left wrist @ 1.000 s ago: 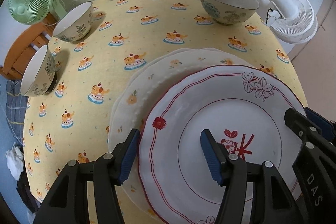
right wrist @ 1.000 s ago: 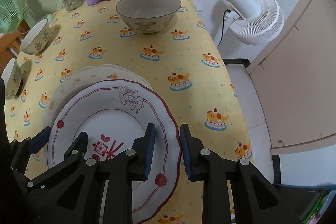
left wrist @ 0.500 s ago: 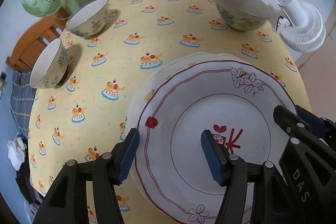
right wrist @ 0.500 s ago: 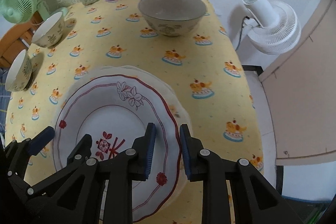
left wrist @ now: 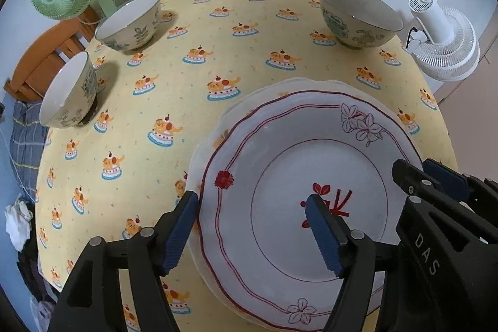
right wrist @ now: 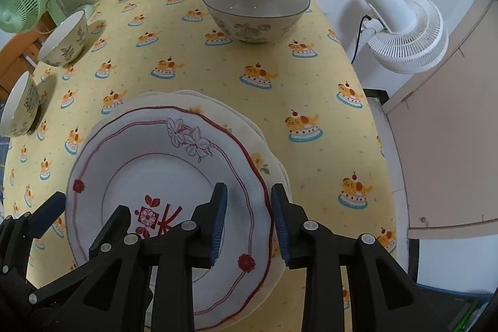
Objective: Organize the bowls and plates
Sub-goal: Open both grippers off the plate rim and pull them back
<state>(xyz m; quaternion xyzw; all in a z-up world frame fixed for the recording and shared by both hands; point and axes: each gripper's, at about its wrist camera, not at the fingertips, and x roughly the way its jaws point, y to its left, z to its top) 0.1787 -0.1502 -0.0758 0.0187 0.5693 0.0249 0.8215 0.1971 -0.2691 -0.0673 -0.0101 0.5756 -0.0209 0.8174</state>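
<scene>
Red-rimmed white scalloped plate (left wrist: 311, 192) now sits on top of the cream floral plate (left wrist: 249, 101), near edge of the yellow-clothed surface (left wrist: 186, 83). Top plate is offset toward the near-right corner, so a crescent of cream rim shows on the far and left sides.

Left tool (left wrist: 252, 226): jaws have just been opening. They straddle the left rim of the red-rimmed plate, one pad outside the edge, one over the well, with a visible gap at the outer pad. Reads as released.

Right tool (right wrist: 247, 220): jaws have just been opening too, only slightly. It straddles the right rim; pads (right wrist: 218, 217) look just clear of the plate. I read it as let go, not clenched, though the margin is thin.

Relation that matters next: the remaining work is the three bowls, all farther back from both tools.
- Large grey-lined floral bowl (right wrist: 255, 8): far right, straight ahead of the right tool, so the right hand is nearer.
- Two smaller white floral bowls (left wrist: 130, 21) (left wrist: 68, 95): far left, close together but apart, both tipped in the fisheye; the left hand is nearer.

Judgement: plate stacking looks done; lift both tools clear before any sideways travel, or a pad may drag the top plate off-centre.
</scene>
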